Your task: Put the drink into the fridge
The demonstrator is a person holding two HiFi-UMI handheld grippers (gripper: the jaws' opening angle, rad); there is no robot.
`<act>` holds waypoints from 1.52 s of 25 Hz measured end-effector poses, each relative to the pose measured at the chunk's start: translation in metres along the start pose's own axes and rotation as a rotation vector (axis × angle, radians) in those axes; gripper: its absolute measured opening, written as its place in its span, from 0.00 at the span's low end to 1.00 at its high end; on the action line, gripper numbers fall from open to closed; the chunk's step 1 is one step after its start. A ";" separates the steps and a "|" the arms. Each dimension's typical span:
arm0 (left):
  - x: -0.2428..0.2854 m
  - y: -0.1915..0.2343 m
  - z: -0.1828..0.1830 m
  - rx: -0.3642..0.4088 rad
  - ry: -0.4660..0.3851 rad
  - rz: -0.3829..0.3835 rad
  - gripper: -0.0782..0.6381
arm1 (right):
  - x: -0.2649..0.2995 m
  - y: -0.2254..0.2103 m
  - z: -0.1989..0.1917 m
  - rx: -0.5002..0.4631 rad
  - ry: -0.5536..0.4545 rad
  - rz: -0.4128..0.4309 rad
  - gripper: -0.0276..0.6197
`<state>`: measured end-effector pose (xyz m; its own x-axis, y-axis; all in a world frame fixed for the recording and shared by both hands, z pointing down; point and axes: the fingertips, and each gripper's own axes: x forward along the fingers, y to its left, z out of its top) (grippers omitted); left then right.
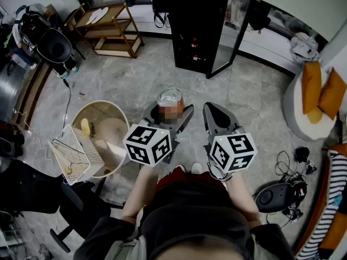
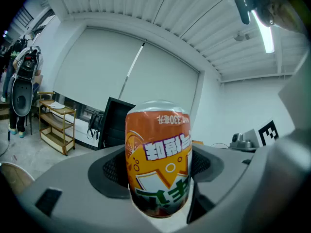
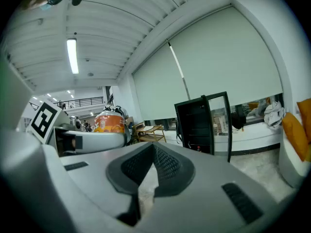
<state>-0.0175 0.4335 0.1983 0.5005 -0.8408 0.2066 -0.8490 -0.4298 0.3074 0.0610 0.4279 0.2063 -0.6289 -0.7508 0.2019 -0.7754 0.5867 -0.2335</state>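
Floor (image 1: 135,85): grey stone, spreading out below the person and carrying the fridge at its far edge.
Fridge (image 1: 192,20): black and tall, standing at the floor's far edge by the wall. Its front is facing the person, and the inside is showing dark with a few small red items.
Door (image 1: 234,28): standing swung open on the fridge's right side, leaving the opening free.
Left hand-held gripper (image 1: 169,111): reaching forward, nearly level, with its jaws spread wide and clamping the can between the pads.
Right hand-held gripper (image 1: 212,110): travelling just beside the left one, jaws clenched together on nothing, pointing towards the fridge.
Can (image 1: 171,98): orange, sitting upright between the left jaws and well short of the fridge, high above the floor. In the left gripper view its print is reading upside down, so it is probably being carried inverted.
Step in hand: the carry appears to be under way. The can is gripped and the door is open, but the can is not yet at the fridge.
Next move: this is calling for walking the can across the floor to the opening and keeping the grip firm. The left hand-held gripper should be lined up with a free spot inside, clear of the red items and the door's edge, before the can is set down and let go.
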 end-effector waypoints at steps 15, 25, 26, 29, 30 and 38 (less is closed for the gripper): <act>0.012 -0.018 -0.007 -0.005 0.010 -0.002 0.59 | -0.012 -0.020 -0.005 0.025 0.005 0.013 0.07; 0.035 -0.035 -0.007 0.014 0.007 0.018 0.59 | -0.023 -0.054 -0.001 0.052 -0.012 0.020 0.07; 0.036 -0.037 -0.007 0.018 0.007 0.021 0.59 | -0.025 -0.057 0.000 0.054 -0.015 0.019 0.07; 0.040 -0.043 -0.006 0.027 0.008 0.027 0.59 | -0.029 -0.066 0.003 0.063 -0.020 0.016 0.07; 0.041 -0.044 -0.005 0.028 0.007 0.026 0.59 | -0.029 -0.070 0.004 0.065 -0.023 0.013 0.07; 0.063 -0.046 0.003 0.043 0.018 0.015 0.59 | -0.020 -0.088 0.009 0.088 -0.026 0.009 0.07</act>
<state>0.0525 0.3988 0.1943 0.4901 -0.8415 0.2272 -0.8628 -0.4313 0.2638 0.1427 0.3886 0.2144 -0.6333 -0.7539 0.1746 -0.7609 0.5655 -0.3182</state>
